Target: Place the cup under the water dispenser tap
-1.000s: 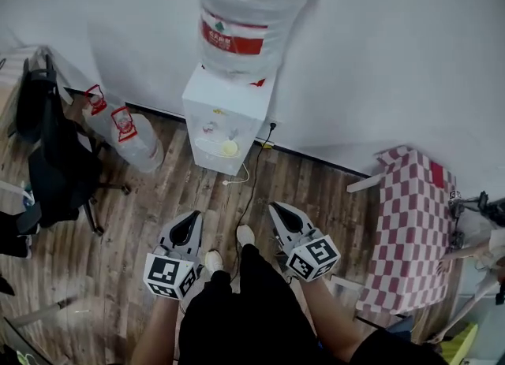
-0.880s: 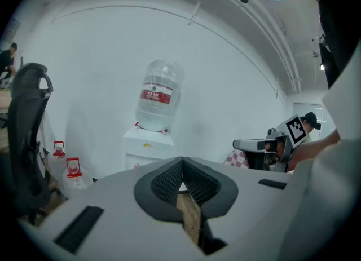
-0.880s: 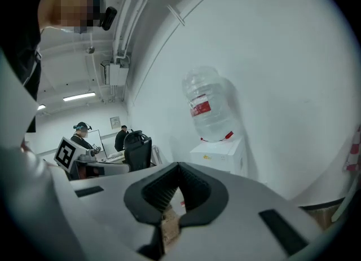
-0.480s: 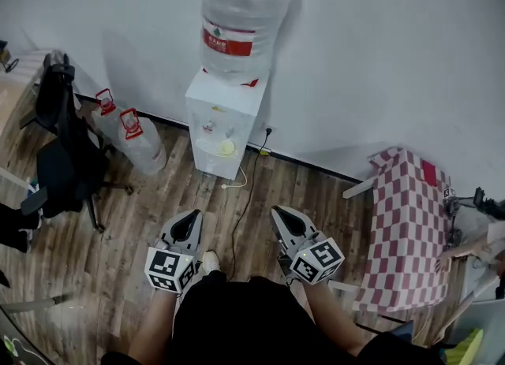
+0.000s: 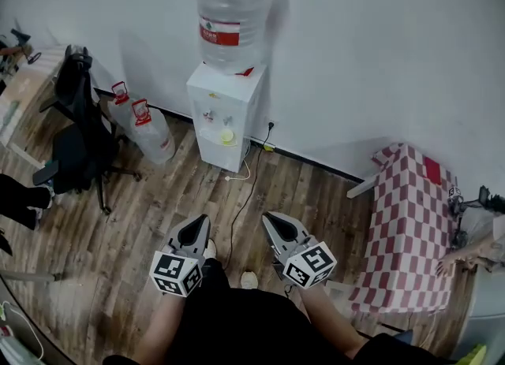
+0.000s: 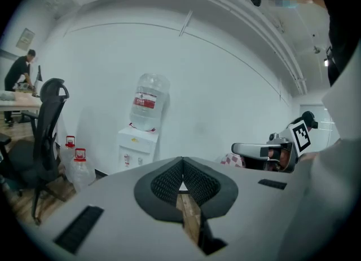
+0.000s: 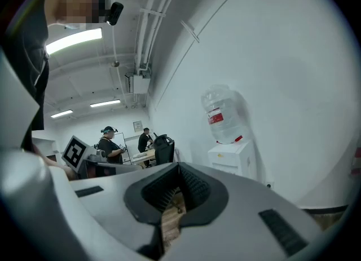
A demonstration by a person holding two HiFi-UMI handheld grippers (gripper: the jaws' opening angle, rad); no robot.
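I'm keeping the left tongs (image 5: 202,221) and right tongs (image 5: 269,218) clenched, nothing between them. They're hovering side by side over the wooden plank floor (image 5: 150,214), well back from the white box-shaped water dispenser (image 5: 225,99). The small yellow cup (image 5: 227,136) is sitting in the dispenser's front recess, just below its taps.

Too small to identify: yellow item (image 5: 227,136) on ledge of water dispenser (image 5: 229,91); taps (image 5: 211,116) above it barely resolved. Cut off by left edge: person (image 5: 17,198), legs only. Cut off by right edge: bystander's arm (image 5: 469,255) beside checkered table (image 5: 410,214).
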